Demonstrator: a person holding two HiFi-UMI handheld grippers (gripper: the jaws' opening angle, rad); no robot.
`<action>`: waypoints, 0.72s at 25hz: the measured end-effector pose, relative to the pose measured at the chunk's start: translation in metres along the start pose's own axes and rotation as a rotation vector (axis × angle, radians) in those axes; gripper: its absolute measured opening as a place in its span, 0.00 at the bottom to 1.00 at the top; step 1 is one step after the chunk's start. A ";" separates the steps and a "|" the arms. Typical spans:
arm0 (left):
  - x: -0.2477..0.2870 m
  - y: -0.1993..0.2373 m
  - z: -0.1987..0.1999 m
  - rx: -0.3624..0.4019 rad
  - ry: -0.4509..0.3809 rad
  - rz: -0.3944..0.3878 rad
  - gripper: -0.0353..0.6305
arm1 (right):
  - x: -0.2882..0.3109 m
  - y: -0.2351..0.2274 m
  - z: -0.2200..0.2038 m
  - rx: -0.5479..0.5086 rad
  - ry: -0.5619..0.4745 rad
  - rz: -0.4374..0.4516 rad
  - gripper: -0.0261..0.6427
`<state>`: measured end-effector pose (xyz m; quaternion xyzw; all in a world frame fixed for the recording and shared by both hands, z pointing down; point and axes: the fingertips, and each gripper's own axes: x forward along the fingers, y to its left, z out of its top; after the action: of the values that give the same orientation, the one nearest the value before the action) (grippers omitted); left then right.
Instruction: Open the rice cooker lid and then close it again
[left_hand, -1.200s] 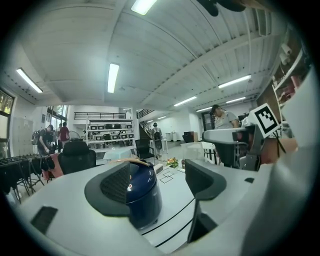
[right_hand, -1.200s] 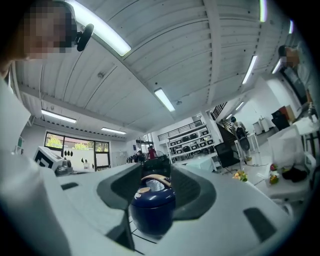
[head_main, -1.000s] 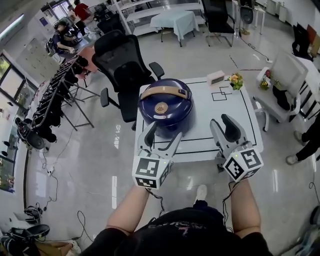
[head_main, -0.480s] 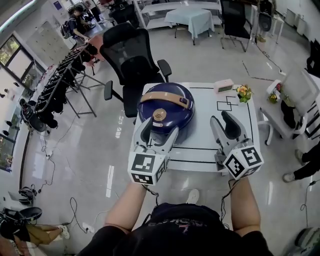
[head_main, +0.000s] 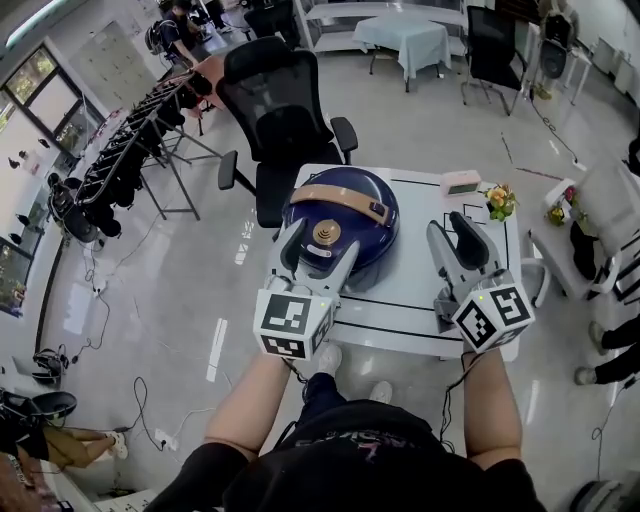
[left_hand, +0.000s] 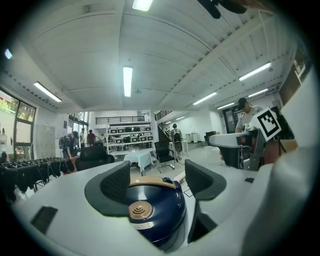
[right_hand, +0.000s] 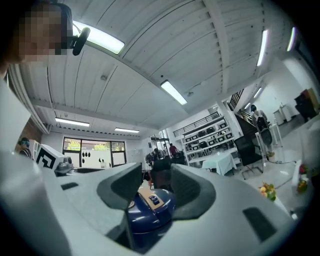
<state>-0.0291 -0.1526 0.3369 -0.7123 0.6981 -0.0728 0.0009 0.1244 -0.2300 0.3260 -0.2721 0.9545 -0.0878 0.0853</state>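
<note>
Over the near side of a dark blue rice cooker (head_main: 385, 235), the left gripper (head_main: 320, 258) holds its two grey fingers (left_hand: 116, 186) spread wide and released, clasping nothing. Between them shows the round brass-coloured knob (head_main: 326, 233) at the middle of the lid (head_main: 355, 228); whether either finger touches the lid cannot be told. Just to the right, the right gripper (head_main: 456, 245) hangs over bare table top, beside the cooker and apart from it. Its fingers (right_hand: 192, 192) are parted too, though more narrowly, and nothing sits between them; the right gripper view catches the cooker farther off, framed in the gap. Each gripper carries a cube with square black-and-white markers (head_main: 292, 325) at its near end, and a bare forearm (head_main: 255, 420) runs back from each toward the person in dark clothes.

The cooker stands with its lid down on the left half of a small white table (head_main: 400, 300) marked with thin black lines. A tan handle (head_main: 338, 197) arches across the far half of the lid. At the table's far right corner sit a small pale box (head_main: 461, 182) and, just beside it, a bunch of flowers (head_main: 499, 201). A black office chair (head_main: 285, 110) stands on the glossy floor just beyond the table. Farther left runs a long rack (head_main: 120, 160) hung with dark items, and far off stands a second table draped in pale cloth (head_main: 408, 35).
</note>
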 end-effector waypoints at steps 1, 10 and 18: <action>0.002 0.003 0.001 0.007 -0.001 0.000 0.55 | 0.003 -0.001 0.002 0.002 -0.006 -0.002 0.29; 0.028 0.036 0.007 0.038 -0.005 -0.042 0.55 | 0.027 -0.010 0.005 0.009 -0.029 -0.071 0.29; 0.056 0.067 -0.003 0.019 0.003 -0.106 0.55 | 0.058 -0.012 -0.001 0.017 -0.036 -0.128 0.21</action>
<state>-0.0954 -0.2097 0.3387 -0.7482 0.6586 -0.0802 0.0027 0.0822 -0.2712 0.3226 -0.3333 0.9327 -0.0962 0.0988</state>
